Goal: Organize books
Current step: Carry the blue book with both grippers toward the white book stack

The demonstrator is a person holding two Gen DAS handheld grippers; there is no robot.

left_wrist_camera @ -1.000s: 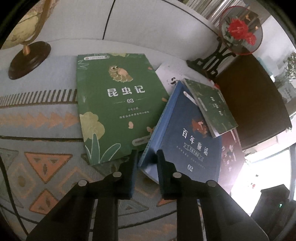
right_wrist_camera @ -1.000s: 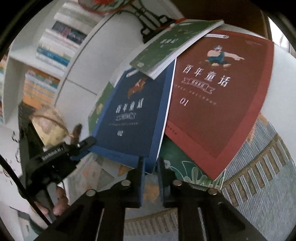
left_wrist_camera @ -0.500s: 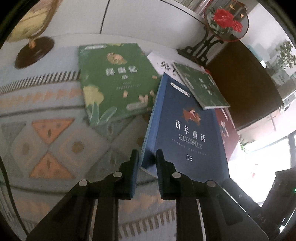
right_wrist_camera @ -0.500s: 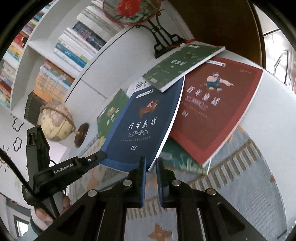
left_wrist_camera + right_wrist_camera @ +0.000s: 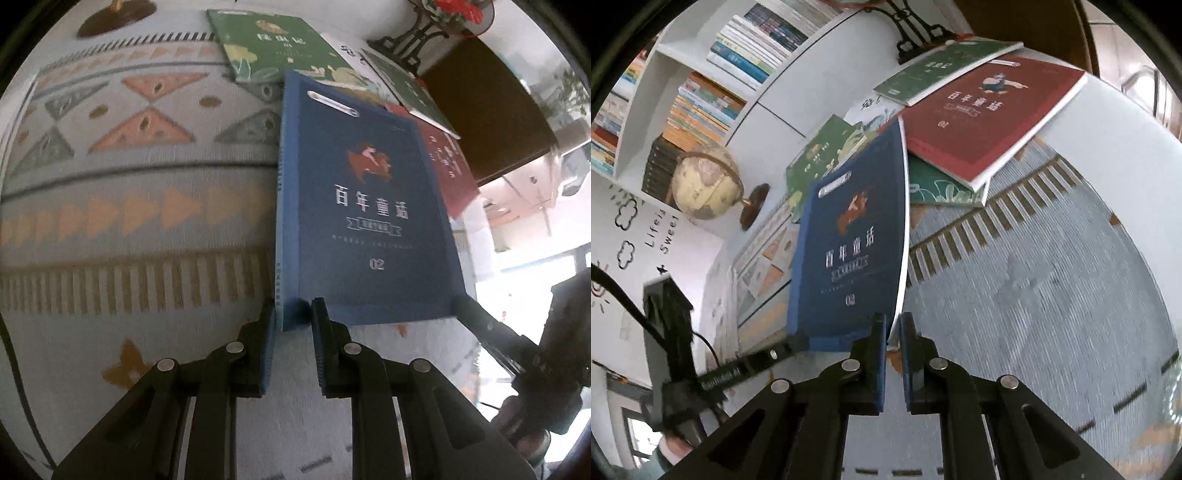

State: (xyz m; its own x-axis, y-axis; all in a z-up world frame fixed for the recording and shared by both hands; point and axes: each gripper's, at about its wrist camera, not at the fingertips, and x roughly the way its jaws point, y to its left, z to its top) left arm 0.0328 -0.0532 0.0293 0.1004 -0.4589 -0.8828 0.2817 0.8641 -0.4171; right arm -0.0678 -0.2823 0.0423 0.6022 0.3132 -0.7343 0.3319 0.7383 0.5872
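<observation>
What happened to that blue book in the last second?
Both grippers, left and right, kept their fingers clamped on the blue book's near corners and drew it toward the camera, out from under the small green book. The red book and globe stayed put.

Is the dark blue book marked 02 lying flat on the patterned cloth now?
No, the dark blue book marked 02 is raised off the patterned cloth, with the right claw shut on its lower corner.

Patterned cloth (image 5: pixel 140 229) open left of blue book (image 5: pixel 365 206); book pile (image 5: pixel 979 122) and globe (image 5: pixel 705 181) block behind.
</observation>
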